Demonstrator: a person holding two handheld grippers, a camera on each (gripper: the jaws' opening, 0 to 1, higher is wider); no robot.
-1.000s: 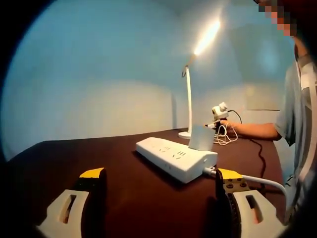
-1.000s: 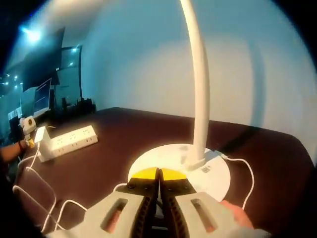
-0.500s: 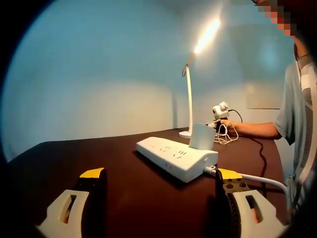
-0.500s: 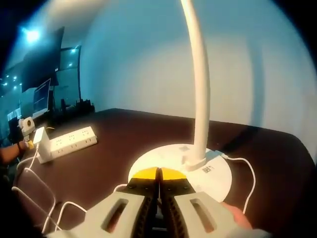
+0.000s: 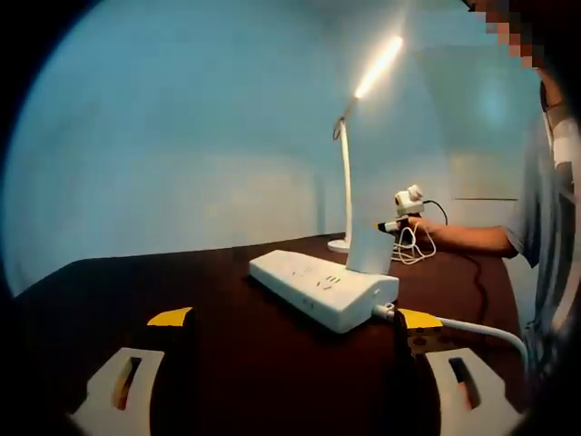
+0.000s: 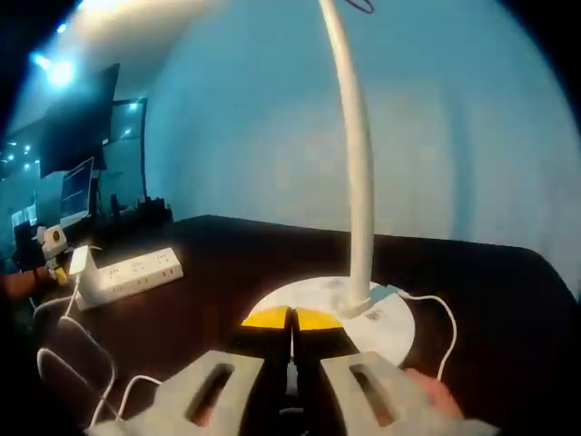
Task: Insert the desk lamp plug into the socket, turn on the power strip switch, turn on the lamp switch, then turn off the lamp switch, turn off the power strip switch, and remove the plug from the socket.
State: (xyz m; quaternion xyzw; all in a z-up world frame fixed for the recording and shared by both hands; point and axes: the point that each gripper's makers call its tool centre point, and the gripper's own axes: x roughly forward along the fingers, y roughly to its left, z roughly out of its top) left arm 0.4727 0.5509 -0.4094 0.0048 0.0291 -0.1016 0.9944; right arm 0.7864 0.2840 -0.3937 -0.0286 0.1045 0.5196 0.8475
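The white desk lamp (image 5: pixel 346 182) stands lit at the far side of the dark table, its bright head (image 5: pixel 379 65) angled up. Its white plug (image 5: pixel 369 247) sits in the near end of the white power strip (image 5: pixel 318 289). My left gripper (image 5: pixel 295 320) hangs open a little short of the strip, holding nothing. In the right gripper view, my right gripper (image 6: pixel 290 319) is shut with nothing in it, its yellow tips at the near edge of the round lamp base (image 6: pixel 386 318). The stem (image 6: pixel 354 163) rises just beyond. The power strip (image 6: pixel 127 272) lies far left.
The lamp's white cable (image 6: pixel 73 359) loops loosely over the dark table (image 5: pixel 227 354) left of my right gripper. A thicker white cord (image 5: pixel 481 331) leaves the strip's near end. A person's arm (image 5: pixel 463 238) reaches in from the right. Monitors (image 6: pixel 77 182) stand behind.
The right gripper view has tipped upward and drawn back a little from the lamp base, its jaws still shut. The left gripper has sunk slightly. The lamp stays lit.
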